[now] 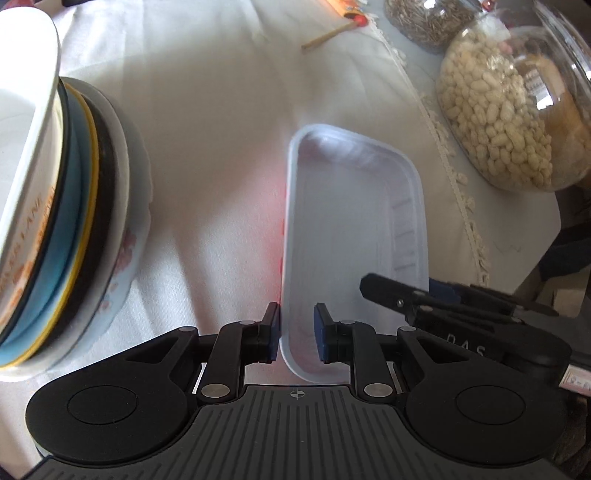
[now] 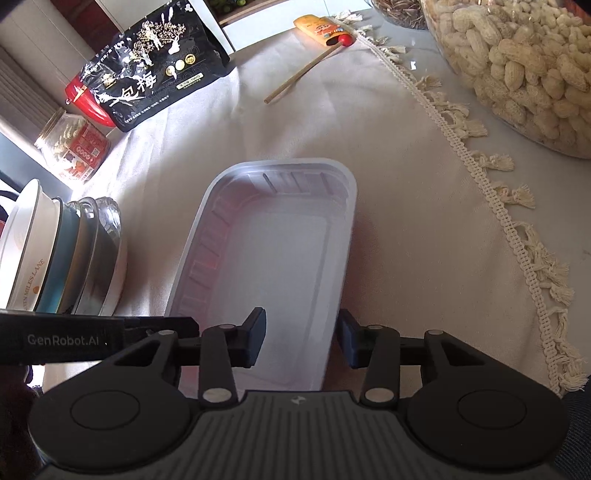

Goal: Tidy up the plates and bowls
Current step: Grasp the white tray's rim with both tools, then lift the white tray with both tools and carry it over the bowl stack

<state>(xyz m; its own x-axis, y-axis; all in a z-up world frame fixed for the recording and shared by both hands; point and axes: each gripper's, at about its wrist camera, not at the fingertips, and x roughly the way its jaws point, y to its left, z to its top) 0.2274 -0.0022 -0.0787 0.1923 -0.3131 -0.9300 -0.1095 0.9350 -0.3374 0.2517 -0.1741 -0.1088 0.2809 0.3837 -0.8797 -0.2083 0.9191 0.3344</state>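
Note:
A white rectangular plastic tray lies on the white tablecloth; it also shows in the right wrist view. My left gripper straddles the tray's near left wall, one pad outside and one inside, with a gap to the wall. My right gripper straddles the tray's near right wall, jaws apart, not pinching. A stack of plates and bowls stands at the left, a white bowl on top; it shows in the right wrist view too.
A glass jar of peanuts and a jar of seeds stand at the right, beyond the cloth's fringed edge. A wooden stick, a black snack bag and a small jar lie at the back.

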